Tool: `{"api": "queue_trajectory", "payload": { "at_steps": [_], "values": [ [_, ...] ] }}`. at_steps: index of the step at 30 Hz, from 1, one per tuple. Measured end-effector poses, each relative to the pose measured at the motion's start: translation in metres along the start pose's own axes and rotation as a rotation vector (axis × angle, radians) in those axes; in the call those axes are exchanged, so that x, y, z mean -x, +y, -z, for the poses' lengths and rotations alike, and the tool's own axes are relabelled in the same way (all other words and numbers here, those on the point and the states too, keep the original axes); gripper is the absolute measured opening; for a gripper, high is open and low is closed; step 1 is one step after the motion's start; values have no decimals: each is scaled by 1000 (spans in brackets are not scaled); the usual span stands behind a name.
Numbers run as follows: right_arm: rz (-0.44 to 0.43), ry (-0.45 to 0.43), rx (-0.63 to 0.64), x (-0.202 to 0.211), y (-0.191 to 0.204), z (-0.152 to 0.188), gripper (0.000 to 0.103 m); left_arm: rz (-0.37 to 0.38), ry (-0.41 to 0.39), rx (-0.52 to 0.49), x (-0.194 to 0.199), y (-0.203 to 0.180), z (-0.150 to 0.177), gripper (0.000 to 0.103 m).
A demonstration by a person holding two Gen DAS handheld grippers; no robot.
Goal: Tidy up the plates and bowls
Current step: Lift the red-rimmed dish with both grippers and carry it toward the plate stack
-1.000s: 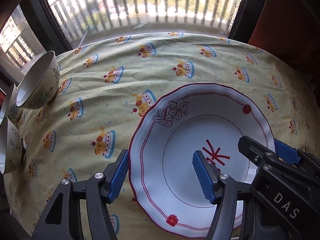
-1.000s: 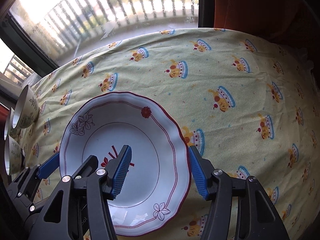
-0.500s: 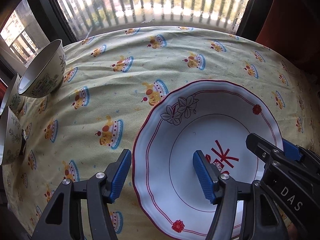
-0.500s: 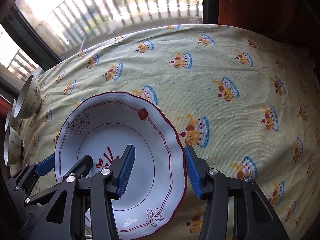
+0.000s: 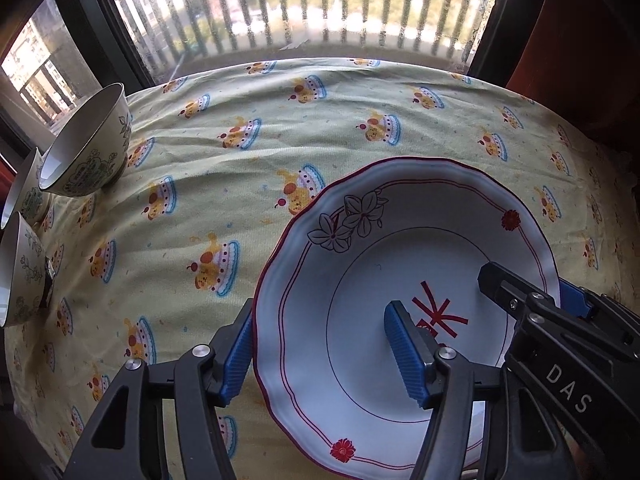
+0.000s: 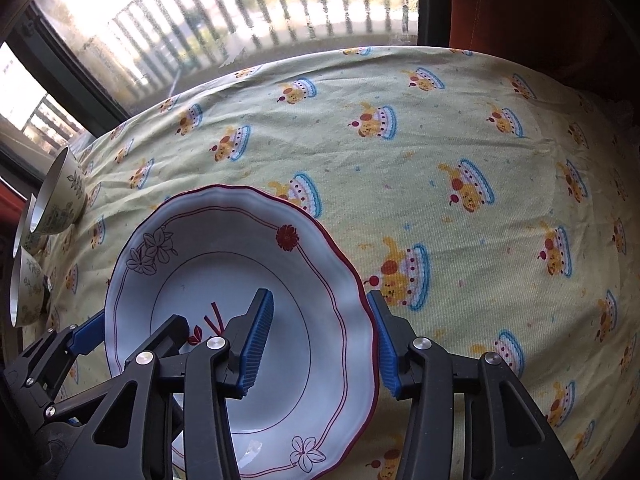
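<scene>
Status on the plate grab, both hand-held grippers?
Left hand-held gripper open, straddling plate rim. Right hand-held gripper has just been closing, opposite rim between jaws, not clamped. Bowls well clear, left.

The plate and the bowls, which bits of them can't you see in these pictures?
- Plate, left wrist view: near rim cut off by the bottom edge, right side behind the right tongs.
- Red mark, right wrist view: partly behind a finger.
- Bowls: two are cut by the left edge.
</scene>
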State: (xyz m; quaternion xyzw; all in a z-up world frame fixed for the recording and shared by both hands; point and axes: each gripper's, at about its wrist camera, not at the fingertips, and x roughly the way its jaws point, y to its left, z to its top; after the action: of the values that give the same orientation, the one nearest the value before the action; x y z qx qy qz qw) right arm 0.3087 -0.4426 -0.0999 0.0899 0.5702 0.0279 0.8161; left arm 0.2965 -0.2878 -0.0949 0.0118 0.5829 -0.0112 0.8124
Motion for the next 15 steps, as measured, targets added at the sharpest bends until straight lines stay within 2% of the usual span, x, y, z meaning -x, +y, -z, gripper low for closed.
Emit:
{"api": "queue_trajectory", "payload": {
  "at_steps": [7, 15],
  "values": [
    [-3, -57, -27, 32, -2, 1, 51, 21, -46, 13, 28, -1, -1, 64],
    [23, -145, -24, 72, 9, 1, 51, 19, -139, -3, 67, -1, -1, 63]
  ]
}}
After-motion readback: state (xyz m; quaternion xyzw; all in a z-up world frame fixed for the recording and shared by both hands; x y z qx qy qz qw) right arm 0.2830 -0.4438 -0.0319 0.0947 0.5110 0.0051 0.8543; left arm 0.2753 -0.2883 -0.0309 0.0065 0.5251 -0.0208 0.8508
